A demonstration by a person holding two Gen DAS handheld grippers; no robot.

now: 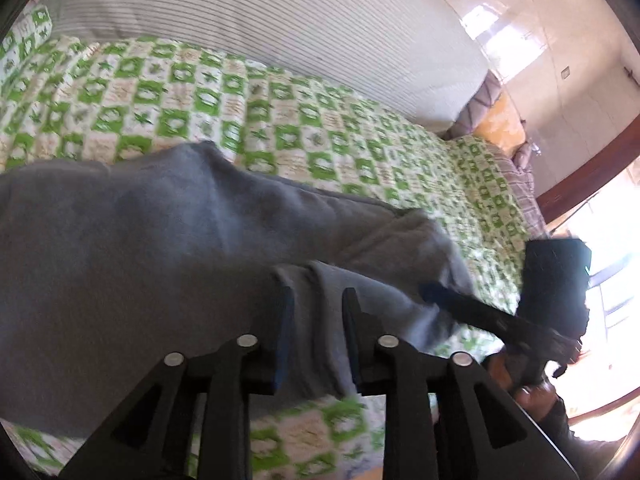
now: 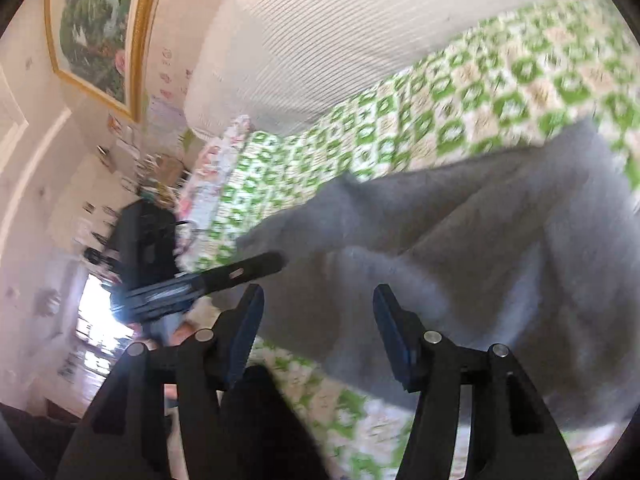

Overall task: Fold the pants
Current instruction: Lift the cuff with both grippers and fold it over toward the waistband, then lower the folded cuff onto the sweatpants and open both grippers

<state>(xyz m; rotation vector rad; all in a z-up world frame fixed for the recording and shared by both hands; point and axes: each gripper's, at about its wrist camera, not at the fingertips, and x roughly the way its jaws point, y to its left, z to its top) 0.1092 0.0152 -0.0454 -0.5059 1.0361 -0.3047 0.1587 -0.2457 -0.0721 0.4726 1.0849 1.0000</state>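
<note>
- A bed with a green-and-white checked quilt (image 1: 280,112) fills both views; a striped white cover (image 1: 280,16) lies beyond it, near a cream wall.
- The grey, soft fleece pants (image 1: 160,240) lie spread on the quilt, one fold of cloth running toward 5 o'clock.
- The left gripper (image 1: 316,300) has a hem fold between its partly parted jaws; I cannot tell if the pads press it.
- The right gripper (image 2: 318,300) stands wide open above the cloth, holding nothing.
- The fabric looks light, limp and not slippery; I would pinch it at a hem or at the waistband edge.
</note>
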